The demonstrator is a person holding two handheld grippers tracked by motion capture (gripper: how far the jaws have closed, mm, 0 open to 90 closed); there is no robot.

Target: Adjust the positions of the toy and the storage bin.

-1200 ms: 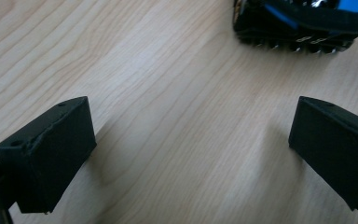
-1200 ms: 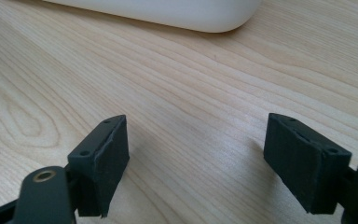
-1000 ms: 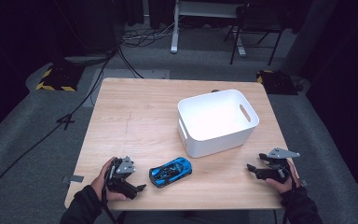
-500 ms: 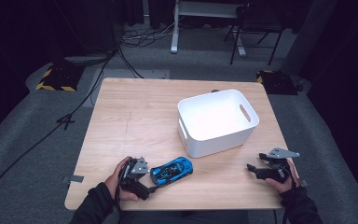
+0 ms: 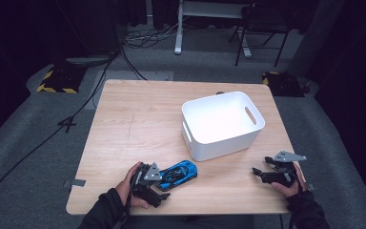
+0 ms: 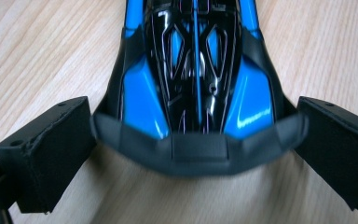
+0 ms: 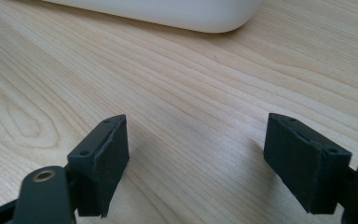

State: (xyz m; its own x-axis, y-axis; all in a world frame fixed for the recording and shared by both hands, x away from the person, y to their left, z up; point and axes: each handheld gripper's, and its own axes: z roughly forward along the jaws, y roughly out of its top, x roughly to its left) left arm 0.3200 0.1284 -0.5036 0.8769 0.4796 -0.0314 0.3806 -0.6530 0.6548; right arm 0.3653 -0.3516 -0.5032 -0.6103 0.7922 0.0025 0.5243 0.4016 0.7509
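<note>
At the near left edge of the wooden table [image 5: 138, 124] the person's left hand [image 5: 126, 183] held the left tongs [image 5: 163, 187]; their jaws were spread wide, one on each side of the end of a blue and black toy sports car [image 5: 177, 173], close beside its flanks but, in the left gripper view, with a thin gap on either side, so nothing was pinched; the car [image 6: 196, 79] lay on its wheels on the table, pointing away from the tongs toward the bin; just beyond it, a little right of centre, stood a white plastic bin [image 5: 222, 124] with slot handles, upright and apart from the car; at the near right corner the right hand [image 5: 290, 183] held the right tongs [image 5: 257, 172] low over bare wood, jaws spread and pointing left; in the right gripper view the bin's rounded bottom edge [image 7: 168, 14] showed beyond them.
</note>
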